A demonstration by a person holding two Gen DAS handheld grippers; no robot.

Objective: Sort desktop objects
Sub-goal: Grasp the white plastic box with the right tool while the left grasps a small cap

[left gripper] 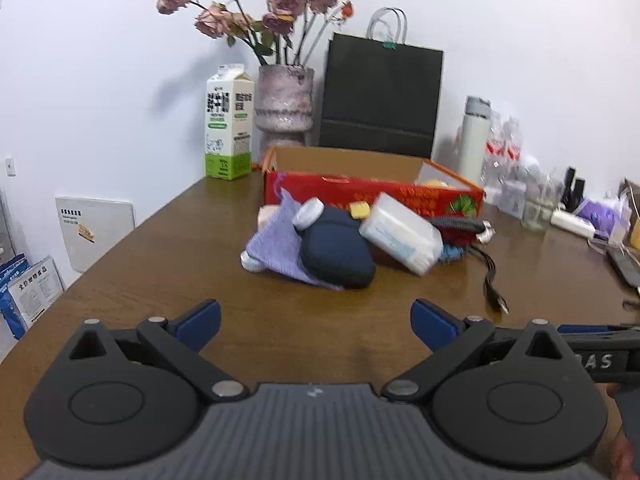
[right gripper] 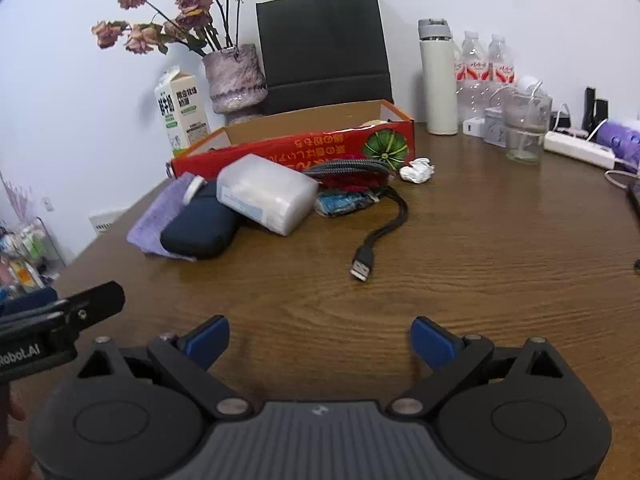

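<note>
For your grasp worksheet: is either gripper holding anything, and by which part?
Nothing is held. The left gripper and the right gripper both stand open above the table.

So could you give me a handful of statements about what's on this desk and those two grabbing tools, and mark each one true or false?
1. Both tools have their fingers spread apart with nothing between them. True: left gripper and right gripper are open and empty.
2. The dark blue case lies on the purple cloth. True.
3. The cable plug is plugged into the power strip. False: it lies loose on the table.
4. The milk carton lies on its side. False: it stands upright beside the vase.
5. The red box is closed with a lid. False: its top is open.
</note>
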